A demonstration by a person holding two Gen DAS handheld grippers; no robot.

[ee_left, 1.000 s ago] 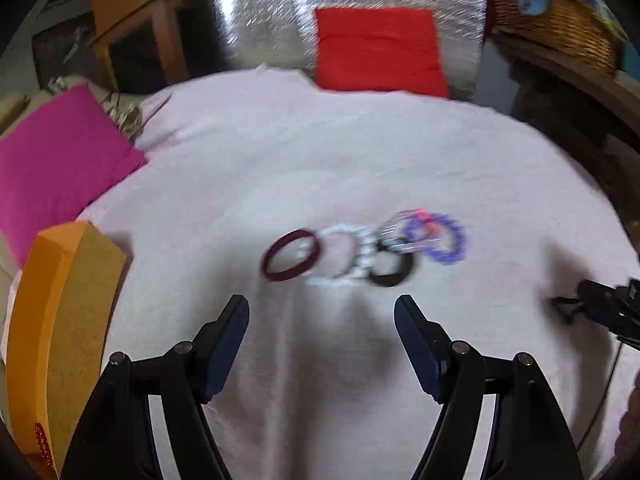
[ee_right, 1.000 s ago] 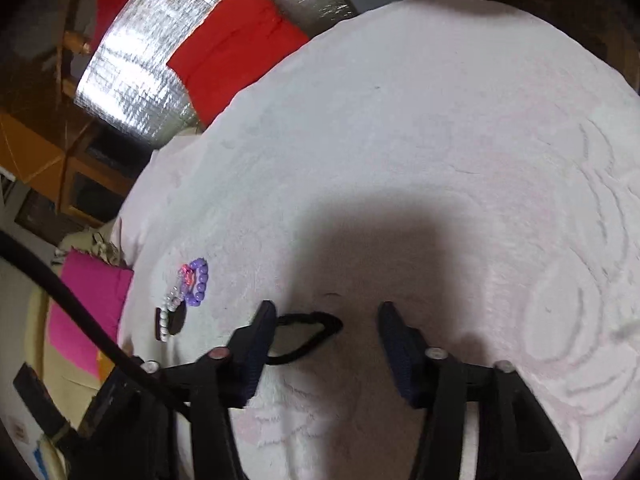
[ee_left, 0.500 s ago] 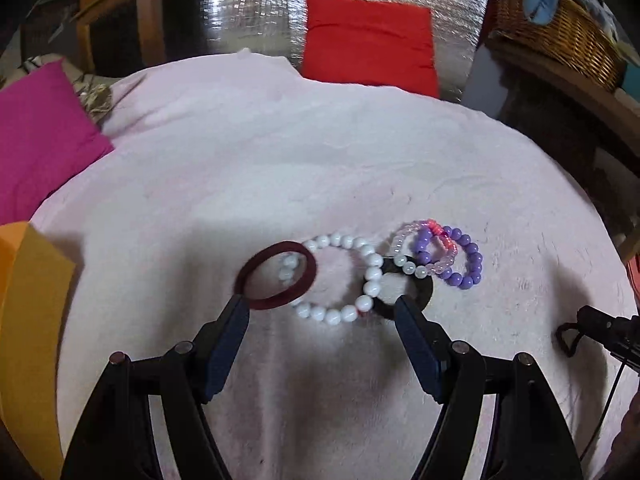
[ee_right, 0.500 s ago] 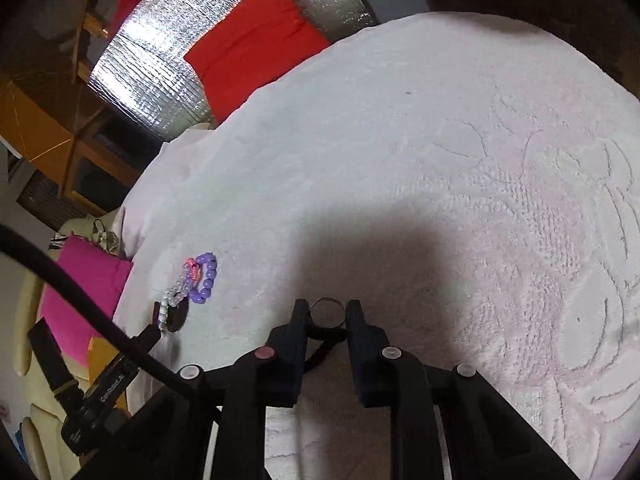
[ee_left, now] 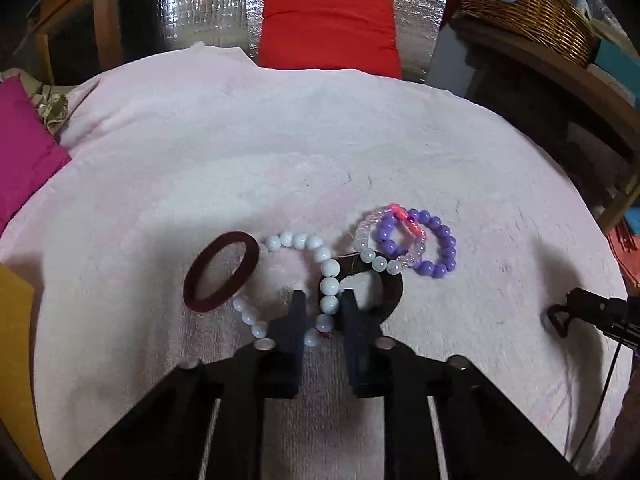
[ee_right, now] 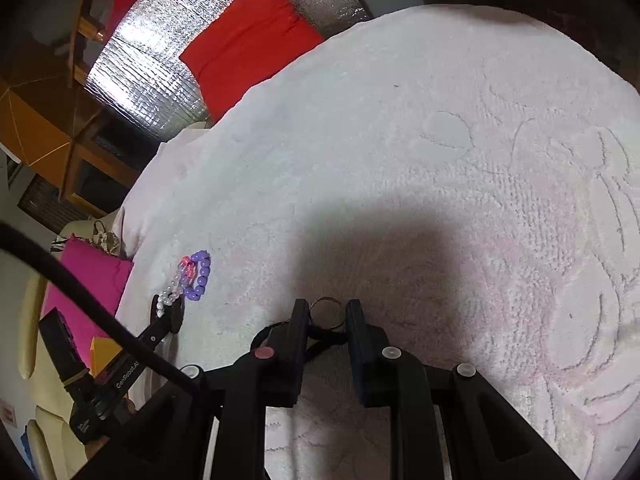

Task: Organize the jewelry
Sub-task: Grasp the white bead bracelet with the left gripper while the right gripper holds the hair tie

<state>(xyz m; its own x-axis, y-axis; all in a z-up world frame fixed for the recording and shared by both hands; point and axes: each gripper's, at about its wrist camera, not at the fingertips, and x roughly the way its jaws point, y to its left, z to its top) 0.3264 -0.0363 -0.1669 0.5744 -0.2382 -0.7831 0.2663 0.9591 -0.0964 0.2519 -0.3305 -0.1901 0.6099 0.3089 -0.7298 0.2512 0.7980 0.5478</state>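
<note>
On the pale pink towel (ee_left: 280,140) lie a maroon band (ee_left: 221,271), a white bead bracelet (ee_left: 326,276), a dark ring (ee_left: 390,292), a clear bead bracelet (ee_left: 366,240) and a purple bead bracelet (ee_left: 438,246) with a pink clasp. My left gripper (ee_left: 323,312) is shut on the white bead bracelet at its near right side. My right gripper (ee_right: 327,316) is shut on a black cord with a metal ring (ee_right: 327,312), just above the towel (ee_right: 440,160). The purple bracelet (ee_right: 200,276) and the left gripper (ee_right: 166,322) show at the left of the right wrist view.
A red cushion (ee_left: 328,28) and silver foil sheet (ee_left: 208,0) lie beyond the towel. A pink cushion (ee_left: 24,152) is at left, a yellow box (ee_left: 14,360) at near left, a wicker basket (ee_left: 524,8) at back right. The right gripper (ee_left: 588,310) shows at the right edge.
My left gripper moved down to the jewelry and closed on the white bead bracelet. My right gripper closed on the black cord and ring and holds them.
</note>
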